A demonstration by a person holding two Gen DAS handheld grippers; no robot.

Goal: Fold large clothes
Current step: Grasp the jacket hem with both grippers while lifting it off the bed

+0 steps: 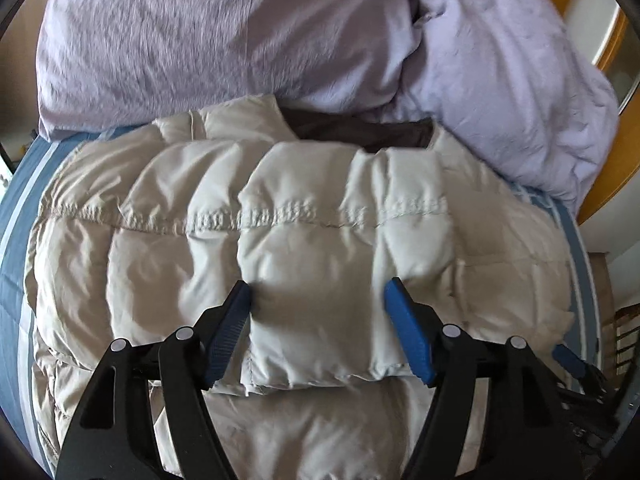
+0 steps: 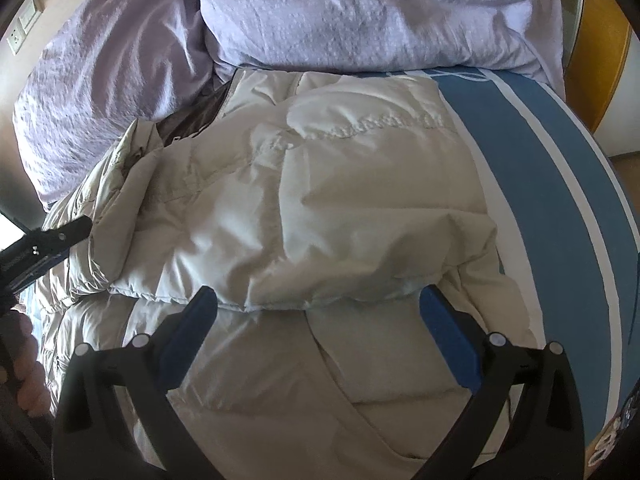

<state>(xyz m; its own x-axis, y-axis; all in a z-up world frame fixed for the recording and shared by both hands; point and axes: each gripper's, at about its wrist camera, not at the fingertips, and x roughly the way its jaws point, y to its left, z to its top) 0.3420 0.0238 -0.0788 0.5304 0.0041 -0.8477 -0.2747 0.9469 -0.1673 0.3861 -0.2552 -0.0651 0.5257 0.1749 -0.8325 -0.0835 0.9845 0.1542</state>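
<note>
We have a pale quilted down jacket (image 1: 320, 216) lying on the bed, on the blue striped bedcover (image 1: 16, 240), with its collar end close to the lilac duvet (image 1: 200, 32) that is heaped at the far edge of the bed. The lower part of the jacket is already turned up over the body, so its hem (image 2: 280, 302) makes a free edge across the middle of the garment, and the dark lining (image 1: 368, 132) shows only at the neck. Our left gripper (image 1: 318, 292) has its blue fingers (image 1: 408, 328) set wide, one on each side of a puffed panel of this folded flap; the left finger seems to touch the cloth, but the pads do not squeeze it, so we judge that nothing is held. Our right gripper (image 2: 318, 296) is also spread wide, with its tips just at the hem near the right side of the jacket, and it holds nothing. We think that one fold is laid down and let go, and the step in hand is to settle this flap. The next move probably calls for a new grip on the thick doubled edge with both grippers, closing firmly because the filling is springy, and then for carrying it toward the collar without dragging the layer below.
</note>
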